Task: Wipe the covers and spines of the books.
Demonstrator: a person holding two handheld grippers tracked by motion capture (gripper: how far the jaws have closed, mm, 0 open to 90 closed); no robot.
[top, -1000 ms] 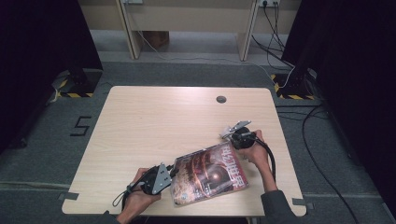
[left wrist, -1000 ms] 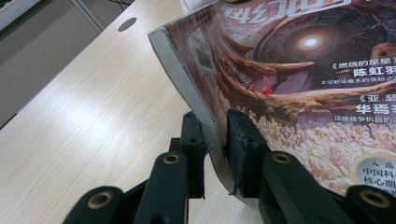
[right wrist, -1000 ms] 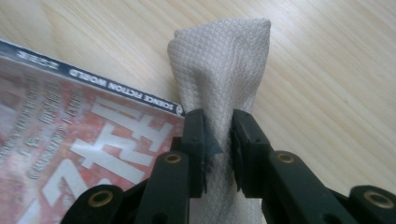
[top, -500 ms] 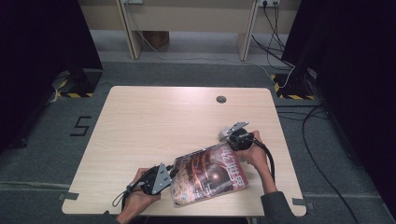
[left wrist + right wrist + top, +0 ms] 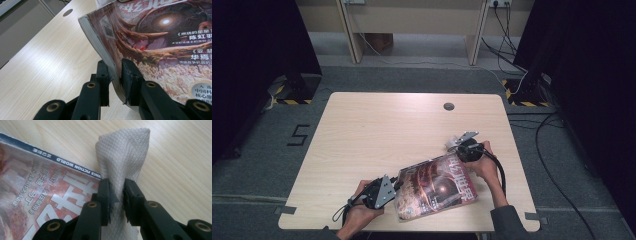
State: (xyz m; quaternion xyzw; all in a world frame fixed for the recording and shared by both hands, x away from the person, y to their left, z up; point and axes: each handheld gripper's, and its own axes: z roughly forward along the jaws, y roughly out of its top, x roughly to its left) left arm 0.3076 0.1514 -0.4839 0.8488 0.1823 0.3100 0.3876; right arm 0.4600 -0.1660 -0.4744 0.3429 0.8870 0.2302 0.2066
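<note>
Lying flat, magazine long axis slanting left-near to right-far, left gripper clamping its spine edge, right gripper pinching cloth

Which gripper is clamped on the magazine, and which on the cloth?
The left gripper pinches the magazine at its edge. The right gripper holds the white cloth at the magazine's top corner.

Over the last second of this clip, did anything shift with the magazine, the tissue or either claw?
Hardly anything. The right claw, shut on the paper towel, edged slightly along the magazine's top corner. The left claw stays clamped on the magazine's edge; the magazine lies where it was.
</note>
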